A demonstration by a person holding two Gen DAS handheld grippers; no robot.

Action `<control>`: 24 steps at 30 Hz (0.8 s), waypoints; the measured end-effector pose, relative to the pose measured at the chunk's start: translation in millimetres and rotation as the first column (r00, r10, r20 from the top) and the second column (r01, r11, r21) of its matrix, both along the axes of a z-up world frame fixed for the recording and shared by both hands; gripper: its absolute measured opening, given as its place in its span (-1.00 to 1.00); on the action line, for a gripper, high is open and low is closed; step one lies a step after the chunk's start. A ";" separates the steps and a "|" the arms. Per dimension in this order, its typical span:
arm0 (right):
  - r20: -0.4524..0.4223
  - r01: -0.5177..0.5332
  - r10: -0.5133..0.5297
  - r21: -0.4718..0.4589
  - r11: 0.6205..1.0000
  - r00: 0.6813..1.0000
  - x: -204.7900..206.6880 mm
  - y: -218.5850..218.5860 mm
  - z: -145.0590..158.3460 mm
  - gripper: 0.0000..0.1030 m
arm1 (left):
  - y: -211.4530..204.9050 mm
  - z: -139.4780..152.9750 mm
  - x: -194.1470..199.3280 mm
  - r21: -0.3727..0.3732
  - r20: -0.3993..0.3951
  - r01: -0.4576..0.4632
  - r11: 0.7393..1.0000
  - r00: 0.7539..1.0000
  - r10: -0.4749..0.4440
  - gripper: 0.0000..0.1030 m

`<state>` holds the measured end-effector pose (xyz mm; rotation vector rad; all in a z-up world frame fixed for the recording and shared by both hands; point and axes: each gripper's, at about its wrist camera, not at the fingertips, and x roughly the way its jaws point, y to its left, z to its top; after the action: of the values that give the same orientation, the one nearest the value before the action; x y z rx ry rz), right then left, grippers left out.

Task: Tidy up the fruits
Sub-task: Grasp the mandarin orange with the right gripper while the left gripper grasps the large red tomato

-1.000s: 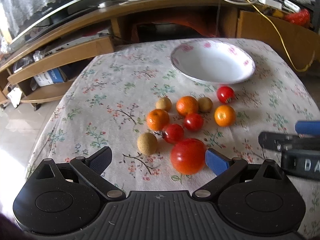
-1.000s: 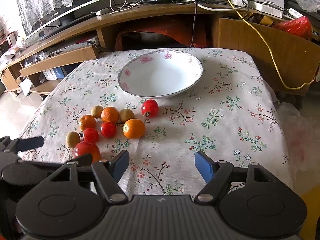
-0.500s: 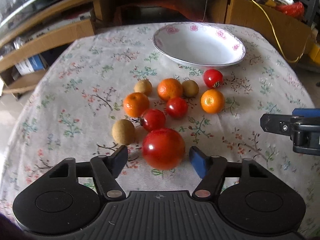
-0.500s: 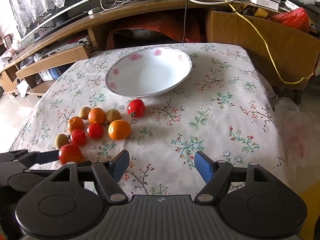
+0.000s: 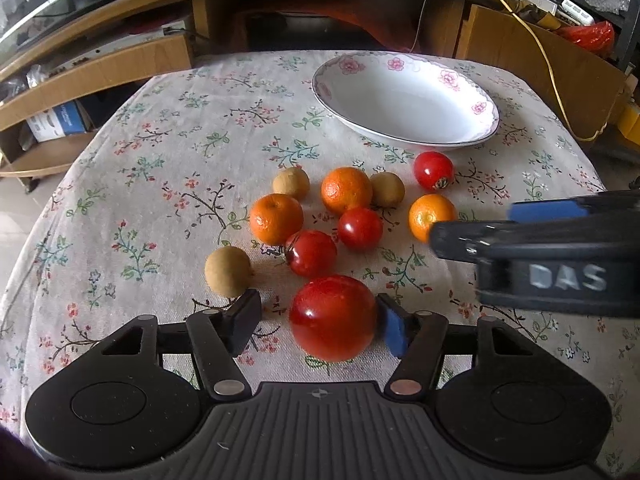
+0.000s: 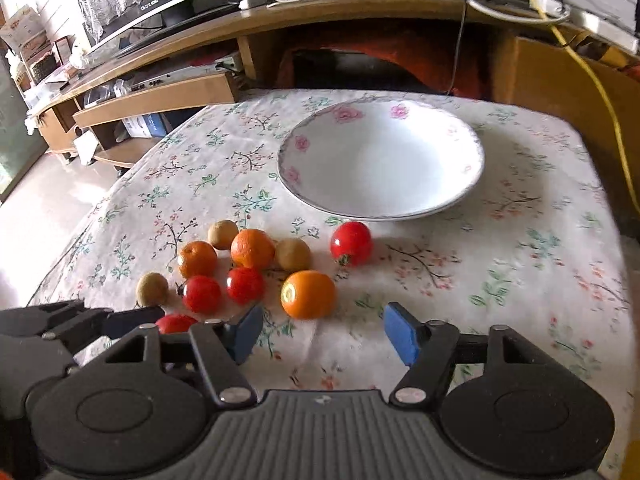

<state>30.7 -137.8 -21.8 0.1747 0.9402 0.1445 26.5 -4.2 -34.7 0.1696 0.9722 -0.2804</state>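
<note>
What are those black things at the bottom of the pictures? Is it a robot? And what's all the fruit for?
It is not a robot. A person holds a grabbing tool in each hand, and each tool carries a camera that looks out along its two fingers. So one picture is seen from the left tool and the other from the right tool.

On the flowery tablecloth lie small fruits: three oranges, such as this orange, some red ones, and three little brown ones. Behind them stands a white bowl with pink flowers on its rim, and nothing in it.

The left tool's fingers sit on either side of the big red fruit. The blue pad looks to be touching it, but the other finger is still apart, so it is not gripped yet. The right tool is open and holds nothing.
</note>
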 end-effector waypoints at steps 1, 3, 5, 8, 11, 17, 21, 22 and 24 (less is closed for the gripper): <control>-0.011 -0.004 0.004 0.004 1.000 1.000 4.5 0.8 -3.1 0.18 | -0.5 -0.4 0.5 0.001 0.001 -0.001 1.000 1.000 0.001 0.40; -0.015 -0.004 0.005 0.015 1.000 1.000 10.3 0.5 -8.2 0.12 | -1.3 -1.0 0.7 0.004 0.003 0.003 1.000 1.000 -0.003 0.43; -0.017 -0.007 0.007 0.018 1.000 1.000 14.7 0.5 -11.7 0.03 | -1.8 -1.9 0.2 0.007 0.007 0.007 1.000 1.000 -0.007 0.46; -0.031 -0.020 0.021 0.027 0.999 0.999 19.7 1.7 -17.6 -0.05 | -1.3 -2.6 0.6 0.008 0.010 0.006 1.000 1.000 -0.006 0.50; -0.018 -0.040 0.040 0.006 0.999 0.999 21.6 6.6 -18.3 -0.08 | -0.9 -3.7 0.8 0.011 0.014 0.004 1.000 1.000 -0.004 0.55; -0.024 -0.059 0.058 -0.029 0.998 0.998 20.6 10.2 -16.0 -0.31 | 1.7 -3.9 -0.3 0.012 0.016 0.012 1.000 1.000 -0.013 0.54; -0.009 -0.083 0.083 -0.071 0.994 0.997 11.5 12.5 -12.6 -0.31 | 5.3 -2.2 -3.9 0.010 0.024 0.013 1.000 1.000 -0.013 0.36; -0.011 -0.083 0.083 -0.060 0.995 0.996 10.3 10.3 -11.7 -0.32 | 4.8 -1.8 -4.7 0.008 0.026 0.017 1.000 1.000 -0.018 0.28; -0.002 -0.076 0.076 -0.051 0.996 0.997 8.1 6.4 -8.2 -0.32 | 3.5 -0.8 -6.0 0.001 0.023 0.027 1.000 0.999 -0.027 0.17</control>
<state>38.8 -131.5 -30.0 0.0919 0.9504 0.1901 20.5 -0.8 -35.5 0.1868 0.9480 -0.3023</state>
